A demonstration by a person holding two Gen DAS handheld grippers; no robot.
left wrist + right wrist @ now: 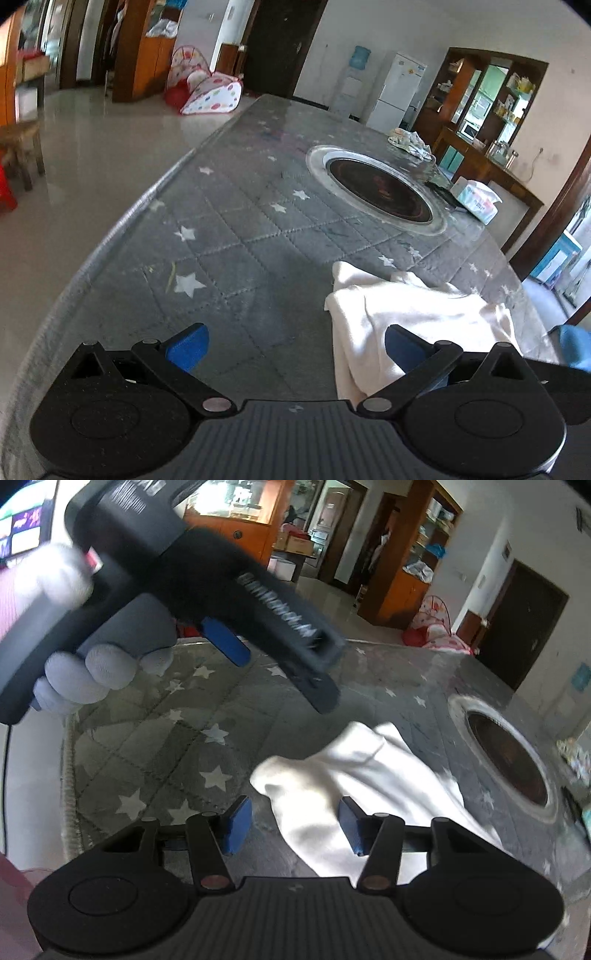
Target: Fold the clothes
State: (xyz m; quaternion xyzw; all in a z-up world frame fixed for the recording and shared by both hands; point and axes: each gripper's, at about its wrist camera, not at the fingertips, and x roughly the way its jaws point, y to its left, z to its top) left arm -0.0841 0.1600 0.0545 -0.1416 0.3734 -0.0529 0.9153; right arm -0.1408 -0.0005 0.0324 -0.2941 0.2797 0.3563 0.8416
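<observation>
A white garment (413, 317) lies crumpled on the grey star-patterned table cover (229, 236). My left gripper (295, 347) is open and empty, hovering above the garment's left edge; its right finger is over the cloth. In the right wrist view the same garment (354, 775) lies just ahead of my right gripper (293, 825), which is open and empty with the cloth's edge between its blue pads. The left gripper's black body (207, 602), held by a gloved hand, hangs above the table at the upper left.
A round inset hot plate (380, 192) sits in the table's middle. A tissue pack (476, 201) and a crumpled patterned cloth (410, 142) lie at the far side. The table edge (110, 236) runs along the left.
</observation>
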